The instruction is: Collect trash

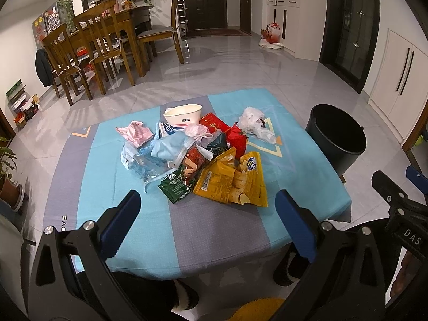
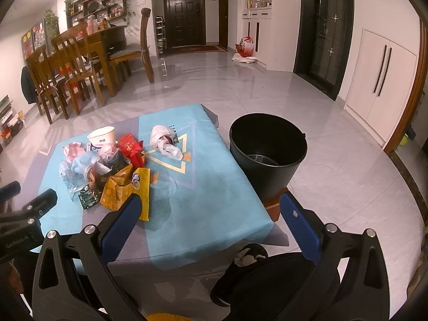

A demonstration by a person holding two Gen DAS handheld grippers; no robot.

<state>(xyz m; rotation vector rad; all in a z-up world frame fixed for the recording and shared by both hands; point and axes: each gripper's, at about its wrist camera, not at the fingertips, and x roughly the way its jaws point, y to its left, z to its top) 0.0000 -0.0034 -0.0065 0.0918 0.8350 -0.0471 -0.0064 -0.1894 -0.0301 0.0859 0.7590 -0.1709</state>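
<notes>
Lying heaped near the middle of the low table [image 1: 219, 230], the trash pile [image 1: 198, 157] leaves bare cloth all round: a wide strip between it and the near edge, and another toward the black bucket [image 2: 267, 157], which stands just off the table's right edge, mouth up. A crumpled white bag [image 2: 165, 141] sits apart from the pile, on the bucket side. The yellow chip bag [image 1: 235, 184] is the pile's nearest piece, lying flat, its long axis running slantwise from the pile toward the near edge. The left gripper [image 1: 208, 222] hangs over the near strip, jaws spread, holding nothing. The right gripper [image 2: 211, 222] hangs over the near right corner, likewise spread and empty
</notes>
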